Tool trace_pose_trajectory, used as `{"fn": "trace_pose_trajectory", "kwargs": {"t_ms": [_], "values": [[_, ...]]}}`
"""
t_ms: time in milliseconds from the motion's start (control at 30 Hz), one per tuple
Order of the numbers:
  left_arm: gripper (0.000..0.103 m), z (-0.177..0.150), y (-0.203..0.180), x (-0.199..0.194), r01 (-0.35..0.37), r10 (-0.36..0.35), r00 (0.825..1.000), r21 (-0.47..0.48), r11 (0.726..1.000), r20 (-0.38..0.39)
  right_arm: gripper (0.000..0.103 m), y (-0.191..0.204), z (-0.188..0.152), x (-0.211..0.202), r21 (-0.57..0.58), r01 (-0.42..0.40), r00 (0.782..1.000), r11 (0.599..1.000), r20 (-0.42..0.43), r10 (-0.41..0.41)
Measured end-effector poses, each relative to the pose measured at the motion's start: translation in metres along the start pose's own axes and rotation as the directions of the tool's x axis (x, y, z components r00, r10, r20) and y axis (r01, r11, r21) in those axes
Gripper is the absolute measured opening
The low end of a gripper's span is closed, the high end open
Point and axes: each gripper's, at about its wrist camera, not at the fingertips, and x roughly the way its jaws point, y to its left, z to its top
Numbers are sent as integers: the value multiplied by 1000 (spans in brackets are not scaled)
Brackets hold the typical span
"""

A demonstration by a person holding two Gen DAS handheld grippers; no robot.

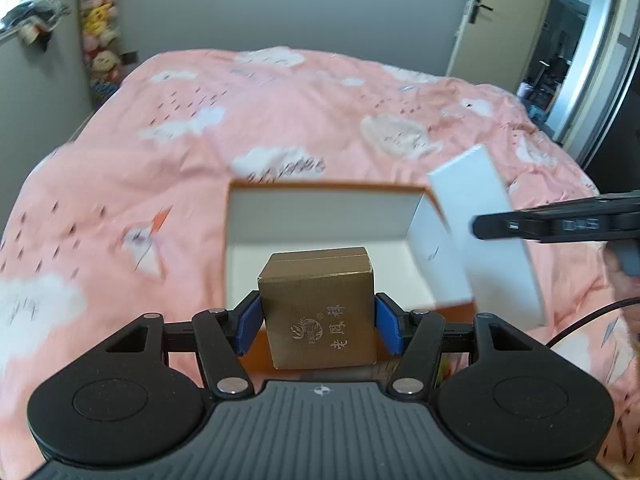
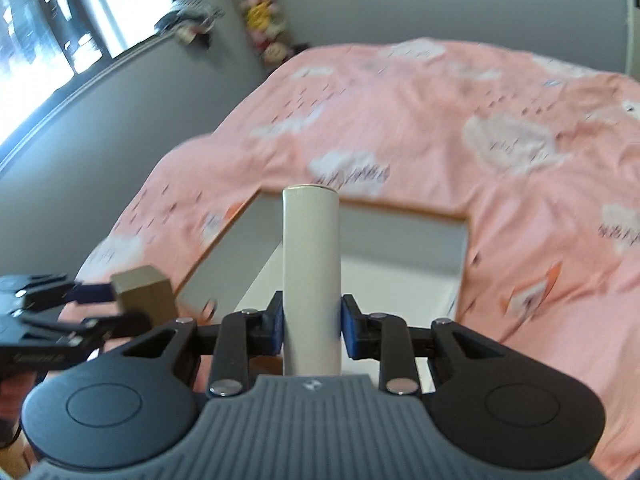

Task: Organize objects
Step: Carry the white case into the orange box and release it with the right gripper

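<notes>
**Two boxes poised over an open carton**

You hold a small gold cardboard box (image 1: 318, 312) printed with Chinese characters, upright over the near edge of the open white-lined storage box (image 1: 320, 208) on the pink bedspread. At its right end you hold a slim white rectangular box (image 2: 311, 280), standing tall and tilted.

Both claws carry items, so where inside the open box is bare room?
The open white-lined cardboard box shows bare floor by its far wall. Near the front, the gold cardboard carton and the white flat box crowd it.
</notes>
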Motion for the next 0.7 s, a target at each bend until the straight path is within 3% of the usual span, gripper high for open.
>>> {"fn": "trace_pose_trajectory", "kwargs": {"t_ms": [100,233,433,533,700], "values": [[68,22,-9,31,25,-25,1000,17,1000,-17,30,-8,22,26,2,58,998,998,-9,-58],[68,34,-21,75,55,-52,995,25,998,-84,30,-27,31,84,11,146,982,989,-125,-144],[68,35,-14,131,65,-59,978,23,998,-199,30,-39,17,155,-84,267,919,960,-279,-280],[68,36,-11,146,64,-55,969,33,997,-240,30,-38,13,177,-209,317,880,925,-298,-369],[68,37,-6,165,39,-23,961,50,998,-276,30,-37,7,201,-310,374,831,874,-306,-465]]}}
